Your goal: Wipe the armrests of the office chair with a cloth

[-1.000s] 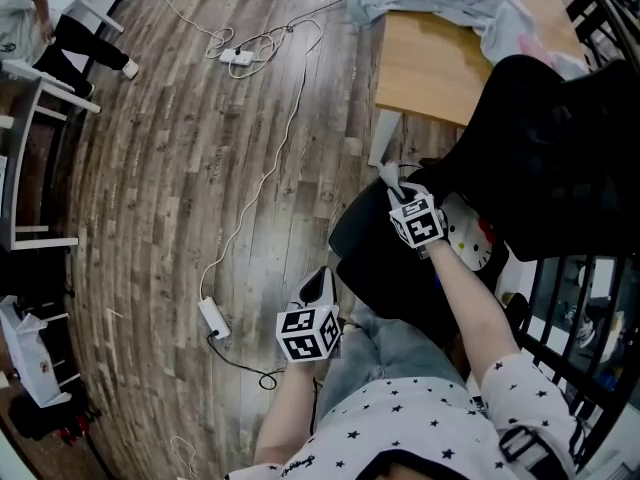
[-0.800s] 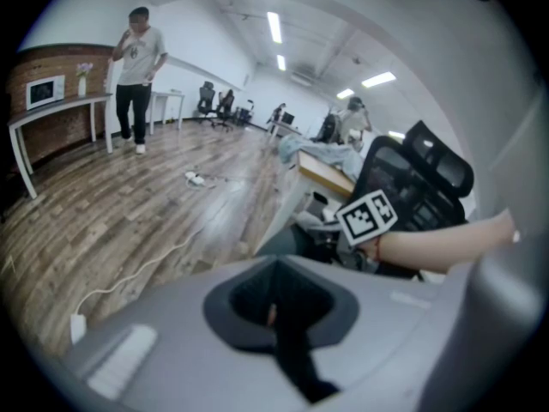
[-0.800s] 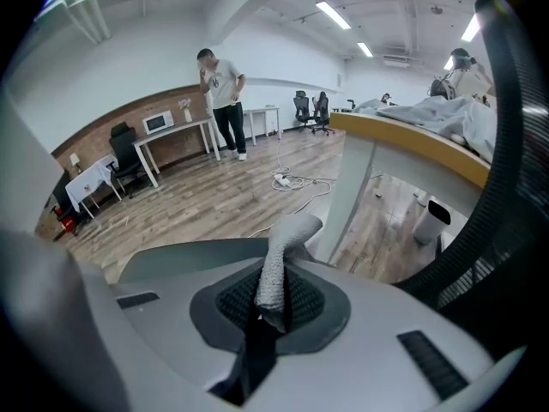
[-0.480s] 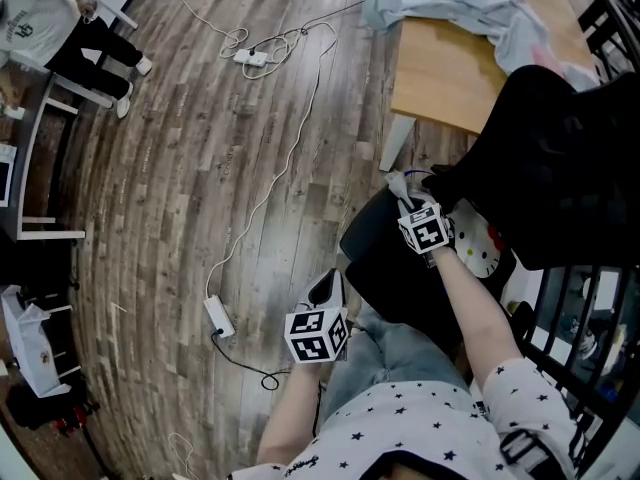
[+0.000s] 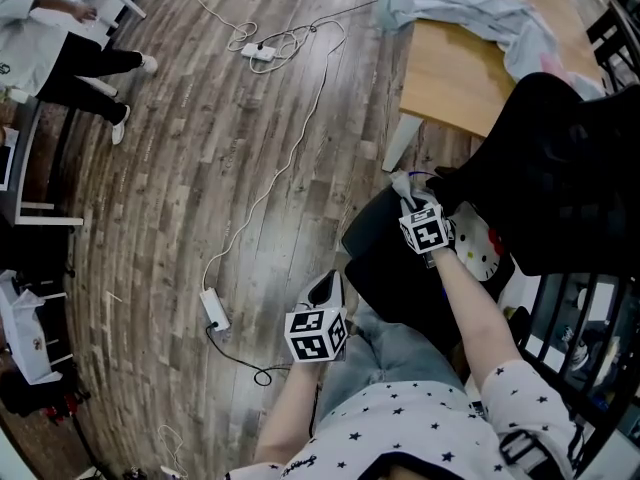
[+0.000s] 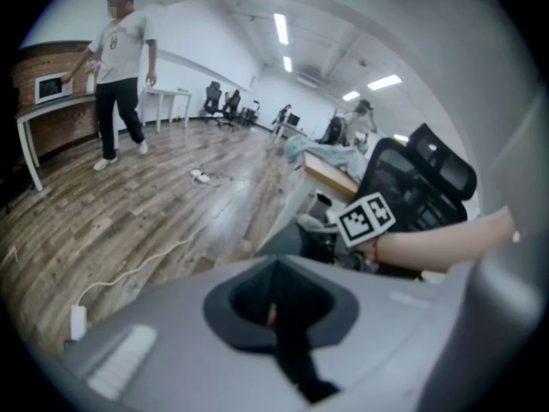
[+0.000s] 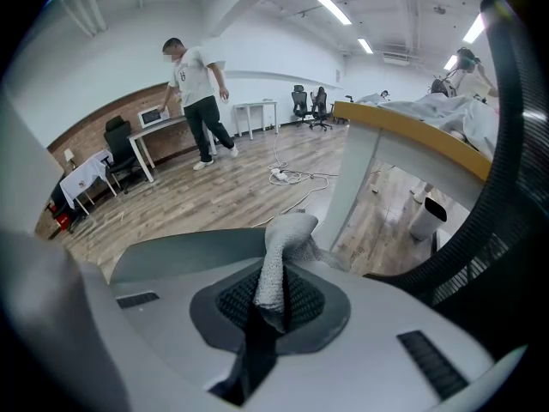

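The black office chair (image 5: 560,158) stands at the right of the head view, its dark seat (image 5: 385,263) under my right arm. My right gripper (image 5: 404,190) is shut on a grey cloth (image 5: 399,180) over the seat's far edge, beside a black chair part (image 5: 452,182) that may be an armrest. In the right gripper view the cloth (image 7: 280,260) sticks up from the right gripper (image 7: 270,303), with the seat (image 7: 184,251) behind and the mesh backrest (image 7: 506,221) to the right. My left gripper (image 5: 322,290) hangs over the floor, left of the seat. The left gripper (image 6: 276,303) is shut and holds nothing.
A wooden desk (image 5: 470,78) with a heap of grey fabric (image 5: 465,8) stands just beyond the chair, its white leg (image 5: 398,143) close to the cloth. A white cable and power strip (image 5: 213,310) run across the floor. A person (image 5: 70,63) stands far left. A cartoon-cat cushion (image 5: 483,246) lies on the seat.
The head view has drifted a little. The person at the far left has walked on. Both grippers keep their places, the right one still shut on the cloth.
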A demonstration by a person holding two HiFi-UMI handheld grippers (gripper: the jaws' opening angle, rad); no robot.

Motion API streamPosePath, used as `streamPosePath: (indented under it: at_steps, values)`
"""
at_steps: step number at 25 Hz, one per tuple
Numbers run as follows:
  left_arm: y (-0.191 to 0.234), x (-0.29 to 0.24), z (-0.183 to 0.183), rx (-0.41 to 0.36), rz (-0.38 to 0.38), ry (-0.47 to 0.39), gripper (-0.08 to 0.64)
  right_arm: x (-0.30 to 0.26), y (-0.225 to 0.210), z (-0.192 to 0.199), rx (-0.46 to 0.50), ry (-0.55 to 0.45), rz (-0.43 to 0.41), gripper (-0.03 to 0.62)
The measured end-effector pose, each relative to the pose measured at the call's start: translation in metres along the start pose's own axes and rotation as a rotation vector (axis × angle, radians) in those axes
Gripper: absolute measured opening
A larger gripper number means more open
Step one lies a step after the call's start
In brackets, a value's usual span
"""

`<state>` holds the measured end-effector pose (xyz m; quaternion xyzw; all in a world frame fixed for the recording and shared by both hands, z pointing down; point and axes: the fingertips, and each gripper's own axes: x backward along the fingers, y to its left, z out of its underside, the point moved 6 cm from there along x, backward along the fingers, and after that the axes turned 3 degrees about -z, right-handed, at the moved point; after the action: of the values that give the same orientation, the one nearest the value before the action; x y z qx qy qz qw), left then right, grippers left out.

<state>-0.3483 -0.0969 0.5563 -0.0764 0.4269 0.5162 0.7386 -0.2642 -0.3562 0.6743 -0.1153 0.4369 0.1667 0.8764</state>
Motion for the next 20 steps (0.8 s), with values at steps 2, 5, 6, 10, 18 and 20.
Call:
streamPosePath:
  at_steps: [2,5,6,10,18,20]
  values:
    - [0.0,0.0,0.0,0.003,0.001,-0.002,0.003,0.0,0.001,-0.001,-0.004,0.001,0.003,0.026]
    - [0.0,0.002,0.002,0.008,-0.001,-0.004,0.003,0.0,0.004,-0.001,-0.013,0.002,0.002,0.026]
    - [0.0,0.003,0.003,0.009,0.0,-0.003,0.003,0.0,0.006,-0.001,-0.015,0.001,0.002,0.026]
    - [0.003,0.008,0.007,-0.001,0.002,-0.001,0.003,0.0,0.015,-0.001,-0.015,-0.002,-0.017,0.026]
    - [0.009,0.021,0.017,-0.004,0.002,0.003,0.003,0.0,0.036,0.002,-0.005,-0.013,-0.03,0.026]
    - [0.01,0.023,0.02,-0.002,0.002,0.004,0.003,0.001,0.039,0.001,0.006,-0.01,-0.029,0.026]
